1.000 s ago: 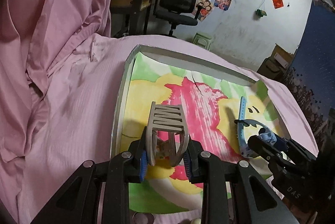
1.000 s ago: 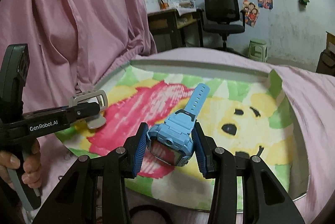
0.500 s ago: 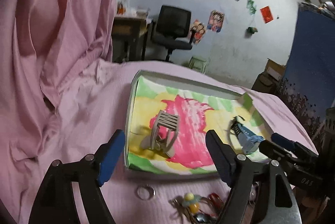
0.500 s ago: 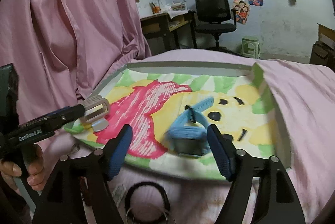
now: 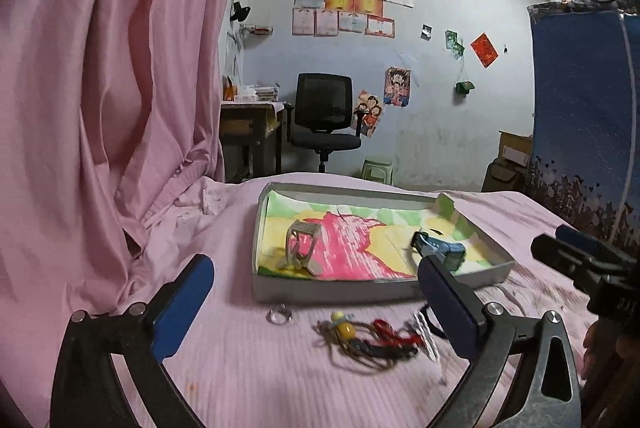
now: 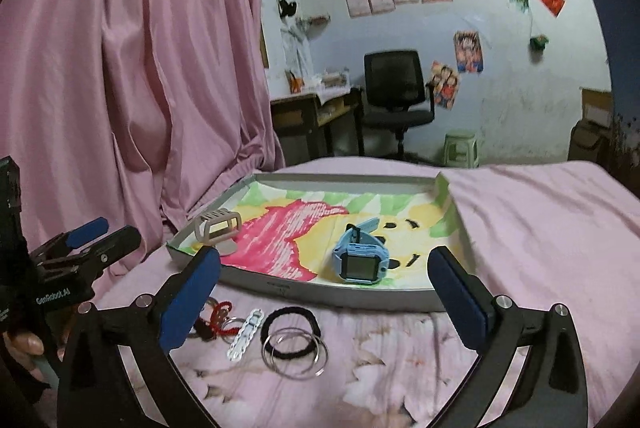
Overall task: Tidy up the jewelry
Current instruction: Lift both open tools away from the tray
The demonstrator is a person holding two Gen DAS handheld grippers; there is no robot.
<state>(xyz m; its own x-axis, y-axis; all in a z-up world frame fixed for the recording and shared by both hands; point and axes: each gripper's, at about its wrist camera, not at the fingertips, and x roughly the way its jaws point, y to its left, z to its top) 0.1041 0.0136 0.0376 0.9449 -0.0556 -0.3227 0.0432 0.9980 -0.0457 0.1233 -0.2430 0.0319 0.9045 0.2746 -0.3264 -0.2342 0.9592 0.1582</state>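
Both my grippers, left gripper and right gripper, spread wide, empty. Blue plastic smartwatch in shallow grey cardboard tray. Risk: thin silver bangles slipping pads, lying flat on cloth.

Dim, flat indoor light with soft shadows. Strong fisheye bending and dark vignetted corners in both views. Motion blur smears the beaded cords in the left view.

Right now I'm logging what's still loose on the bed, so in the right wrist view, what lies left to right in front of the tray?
Red cord bracelet → white link bracelet → black hair tie with silver bangles overlapping it.
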